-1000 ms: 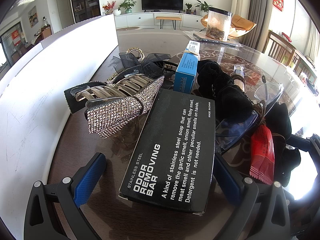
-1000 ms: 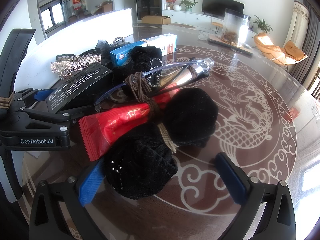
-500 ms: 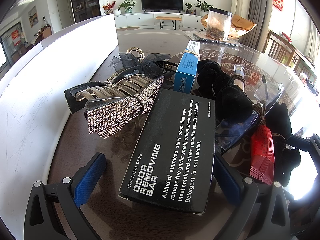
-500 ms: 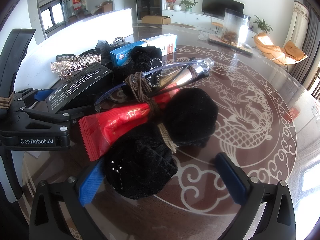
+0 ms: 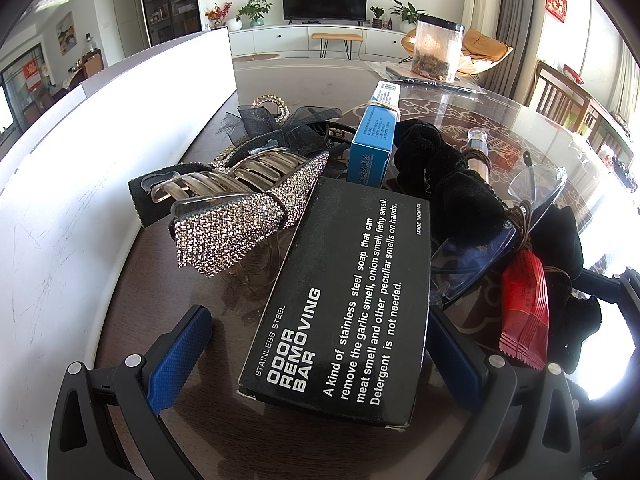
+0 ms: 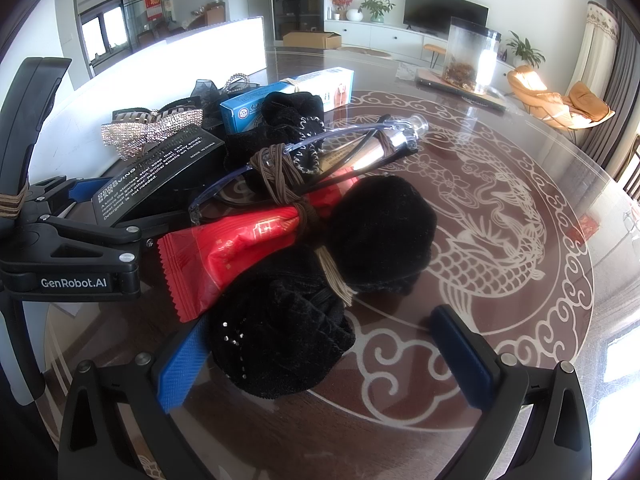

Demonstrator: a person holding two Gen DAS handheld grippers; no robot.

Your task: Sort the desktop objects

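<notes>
A black box point(image 5: 344, 300) printed "odor removing bar" lies between the wide-apart fingers of my open left gripper point(image 5: 320, 356); whether the pads touch it I cannot tell. To its left is a rhinestone hair clip point(image 5: 240, 220), behind it a blue carton point(image 5: 374, 140) and a black scrunchie point(image 5: 444, 176). In the right wrist view my open right gripper point(image 6: 320, 356) straddles a black velvet scrunchie point(image 6: 280, 340), its left pad against the fabric. Beyond it lie a red sachet point(image 6: 232, 248), another black scrunchie point(image 6: 380, 232), clear glasses point(image 6: 312, 152) bound with brown elastic, and a silver tube point(image 6: 384, 148).
A white board point(image 5: 80, 184) stands along the left of the glass-topped round table point(image 6: 500, 208). A clear jar point(image 6: 470, 60) sits at the far side. The left gripper's body point(image 6: 68, 248) shows at the left of the right wrist view. Chairs stand at the right.
</notes>
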